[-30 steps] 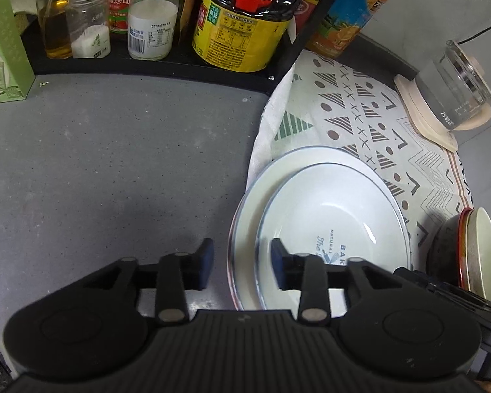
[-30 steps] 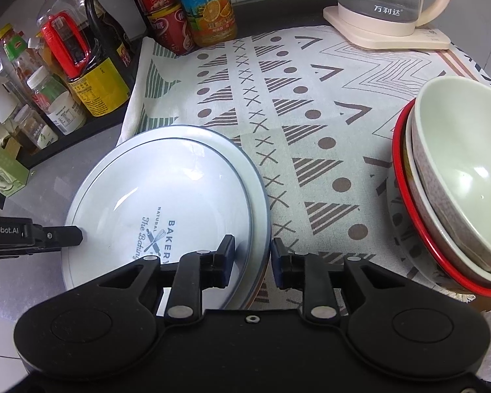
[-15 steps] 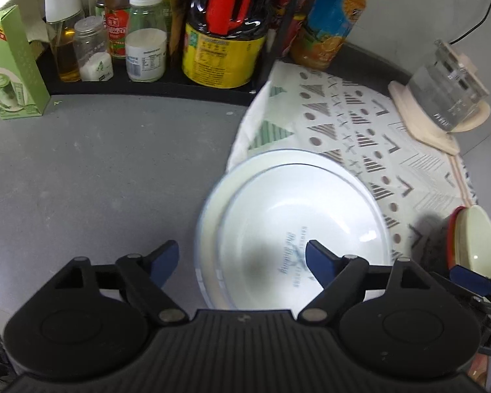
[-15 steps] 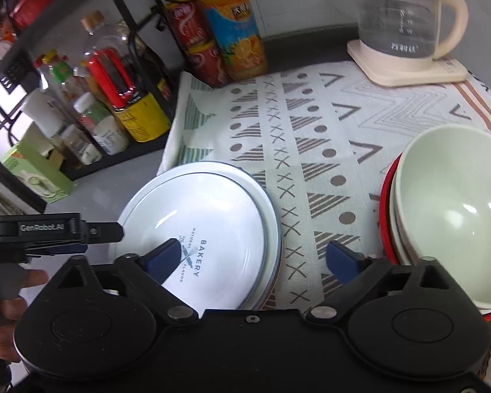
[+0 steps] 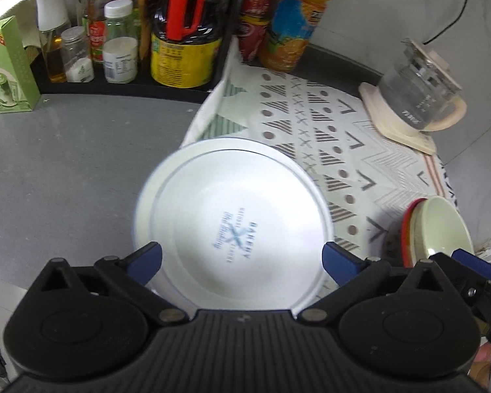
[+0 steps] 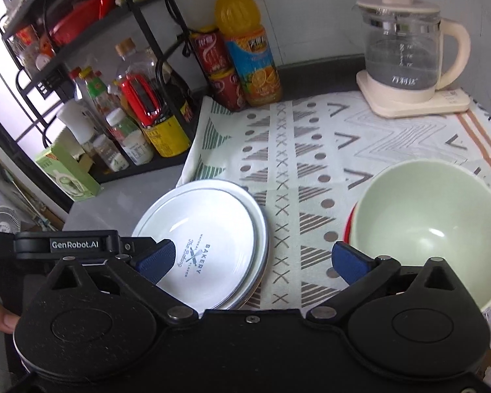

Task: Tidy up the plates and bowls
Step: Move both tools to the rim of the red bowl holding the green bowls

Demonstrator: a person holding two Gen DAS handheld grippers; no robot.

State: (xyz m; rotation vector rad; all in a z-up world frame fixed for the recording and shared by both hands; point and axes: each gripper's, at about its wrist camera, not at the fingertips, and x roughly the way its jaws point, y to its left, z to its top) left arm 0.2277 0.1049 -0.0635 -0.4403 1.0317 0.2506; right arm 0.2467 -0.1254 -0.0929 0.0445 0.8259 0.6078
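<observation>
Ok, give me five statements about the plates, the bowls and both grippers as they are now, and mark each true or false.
1. The BAKERY plate lies on top of a larger plate. True.
2. The right gripper is clamped on the plate's rim. False: its jaws are opening, with nothing held.
3. The pale green bowl sits in a red-rimmed bowl. True.
4. The left gripper holds a bowl. False: its jaws are opening, empty, above the plate.
5. The kettle stands on the grey counter. False: its base is on the patterned cloth.
</observation>
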